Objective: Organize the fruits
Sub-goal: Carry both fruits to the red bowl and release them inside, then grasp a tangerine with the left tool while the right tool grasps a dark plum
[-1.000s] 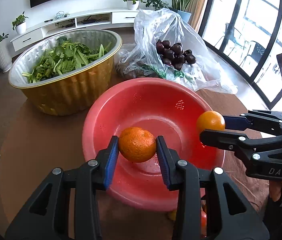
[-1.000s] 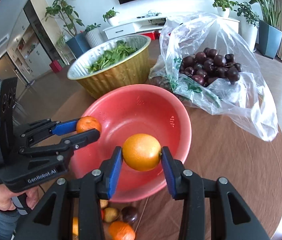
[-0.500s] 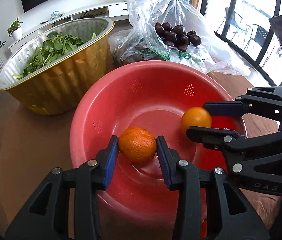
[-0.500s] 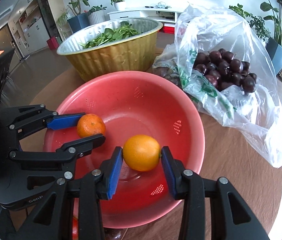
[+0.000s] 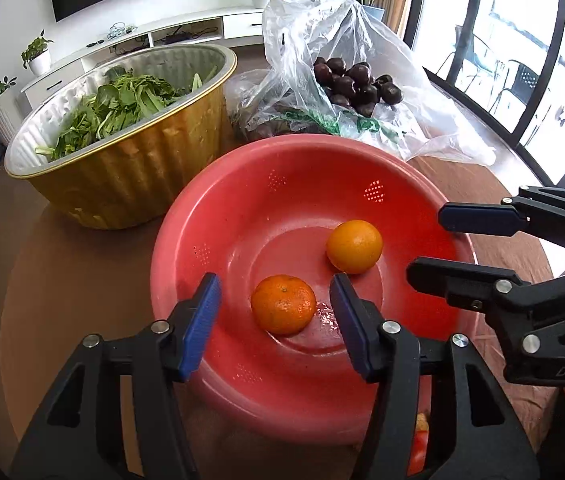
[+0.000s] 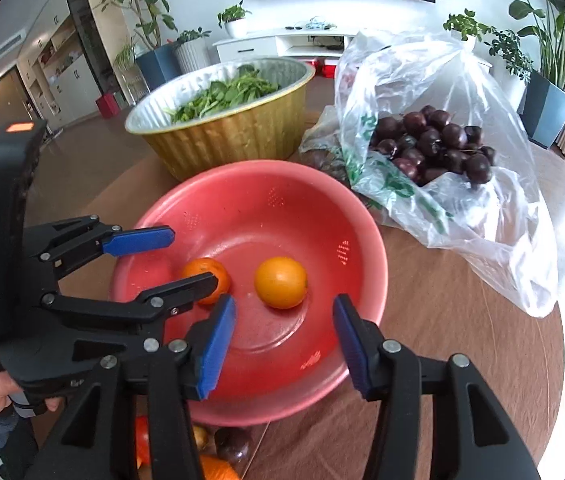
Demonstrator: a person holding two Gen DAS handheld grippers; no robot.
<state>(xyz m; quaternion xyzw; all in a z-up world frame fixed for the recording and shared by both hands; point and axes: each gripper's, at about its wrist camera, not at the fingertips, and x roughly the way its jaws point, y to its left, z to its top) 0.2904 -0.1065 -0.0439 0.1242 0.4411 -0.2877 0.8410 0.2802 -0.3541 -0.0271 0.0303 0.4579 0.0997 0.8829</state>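
Fruit sat loose in the red colander (image 5: 422, 184): 1 mandarin (image 5: 283, 304) and 1 smoother orange (image 5: 354, 246), 2 pieces in all, both on the bowl floor and just apart from each other. Left gripper (image 5: 274, 320) stood with jaws parted, having just been opening; the mandarin lay between the blue pads, touching neither. Right gripper (image 6: 284, 336) likewise had just been opening, and the orange rested just ahead of its fingertips, free of both pads. Each fruit lay directly forward and below its own tool, so my reading was that the release was done and the coming move called for backing each gripper up and out without nudging the fruit. More fruit showed under the near rim in the right wrist view, perhaps 4 or 5 pieces, too hidden to count surely. Behind stood 1 gold basin (image 6: 242, 140) of greens and 1 plastic bag (image 6: 462, 184) of dark round fruit.
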